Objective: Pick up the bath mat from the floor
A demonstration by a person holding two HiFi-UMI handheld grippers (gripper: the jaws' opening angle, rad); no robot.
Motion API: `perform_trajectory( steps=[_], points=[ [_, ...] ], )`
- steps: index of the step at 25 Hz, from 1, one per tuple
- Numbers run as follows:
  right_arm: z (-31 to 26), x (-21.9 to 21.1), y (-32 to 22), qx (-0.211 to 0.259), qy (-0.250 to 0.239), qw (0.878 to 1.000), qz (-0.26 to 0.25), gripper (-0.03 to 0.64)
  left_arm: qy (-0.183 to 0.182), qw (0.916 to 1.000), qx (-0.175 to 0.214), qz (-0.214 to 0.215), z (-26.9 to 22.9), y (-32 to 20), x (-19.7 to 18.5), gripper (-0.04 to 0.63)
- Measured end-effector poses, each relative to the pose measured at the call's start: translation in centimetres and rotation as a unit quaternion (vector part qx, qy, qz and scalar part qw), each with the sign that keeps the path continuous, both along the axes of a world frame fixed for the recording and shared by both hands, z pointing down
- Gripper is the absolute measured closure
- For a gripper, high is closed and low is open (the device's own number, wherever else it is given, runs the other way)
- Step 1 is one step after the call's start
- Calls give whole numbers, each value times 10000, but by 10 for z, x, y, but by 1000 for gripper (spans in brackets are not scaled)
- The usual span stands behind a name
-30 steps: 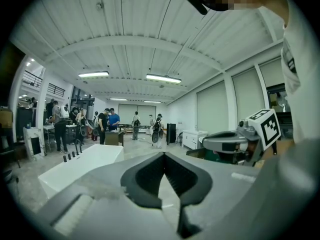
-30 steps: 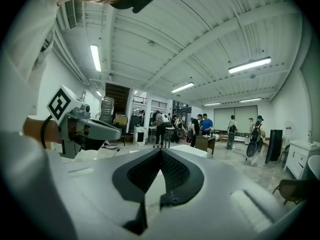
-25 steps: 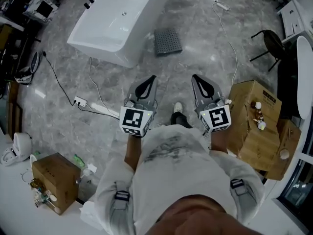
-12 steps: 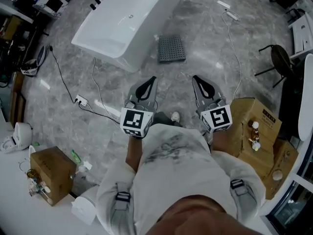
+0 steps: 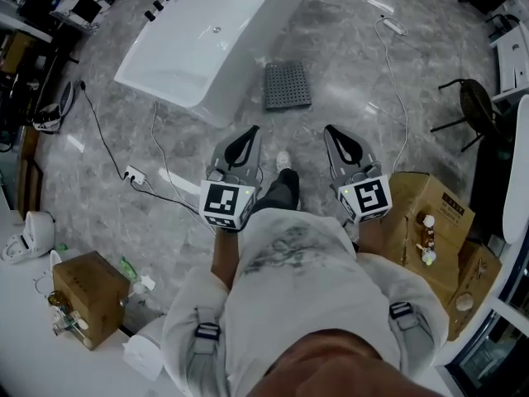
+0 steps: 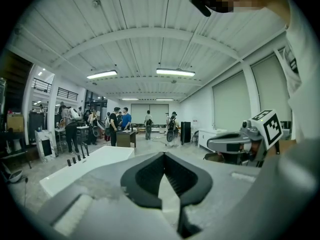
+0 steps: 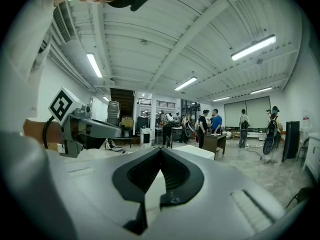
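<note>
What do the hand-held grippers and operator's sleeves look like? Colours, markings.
The left hand-held gripper and right hand-held gripper match: grey tapering shells, black pads framing a teardrop gap, and a white cube with black square markers at the rear. The person wears a pale short-sleeved shirt with grey buckled shoulder straps.

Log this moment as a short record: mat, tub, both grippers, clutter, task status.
bath mat: dark grey, gridded, lying flat on the marble floor beside the bathtub
bathtub: white, freestanding, empty
left gripper: jaws shut, nothing between them, clear of the mat
right gripper: jaws shut, nothing between them, level with the left one
clutter: cardboard box at right; power strip with cables at left
task status: mat untouched, not yet picked up
</note>
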State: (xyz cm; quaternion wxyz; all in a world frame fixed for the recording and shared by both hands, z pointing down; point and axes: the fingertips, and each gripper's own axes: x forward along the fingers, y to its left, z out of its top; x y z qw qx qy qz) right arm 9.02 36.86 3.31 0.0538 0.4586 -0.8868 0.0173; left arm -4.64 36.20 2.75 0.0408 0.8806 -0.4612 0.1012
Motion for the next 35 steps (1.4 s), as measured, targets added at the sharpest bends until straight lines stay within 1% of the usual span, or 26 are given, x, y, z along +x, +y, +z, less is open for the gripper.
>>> perform_trajectory(
  steps=[3,6,9,14,18,23,29,35],
  points=[
    [0,3,-28,51,44,10000,32,615,2,10000,-4,39,3,-29,2,591],
    [3,9,-59,-6,76,9999,82,614,27,10000,-27,48,7,-61,7,591],
    [3,12,-94,-87,134,9998,103,615,63,9999,-106,76,9,-95,10,591],
    [0,9,-152,-71,219,9997,121,615,46,9996,-261,100,16,-151,4,591],
    [2,8,-187,-119,325,9993,127,615,100,9994,-292,136,16,-185,3,591],
    [4,12,-221,-216,341,9991,116,615,153,9991,-393,97,20,-219,6,591],
    [18,23,-265,-341,344,9988,-62,614,190,9985,-512,-34,31,-257,20,591],
    [35,35,-315,-474,223,9975,-478,615,161,9977,-557,-347,42,-297,40,592]
  ],
)
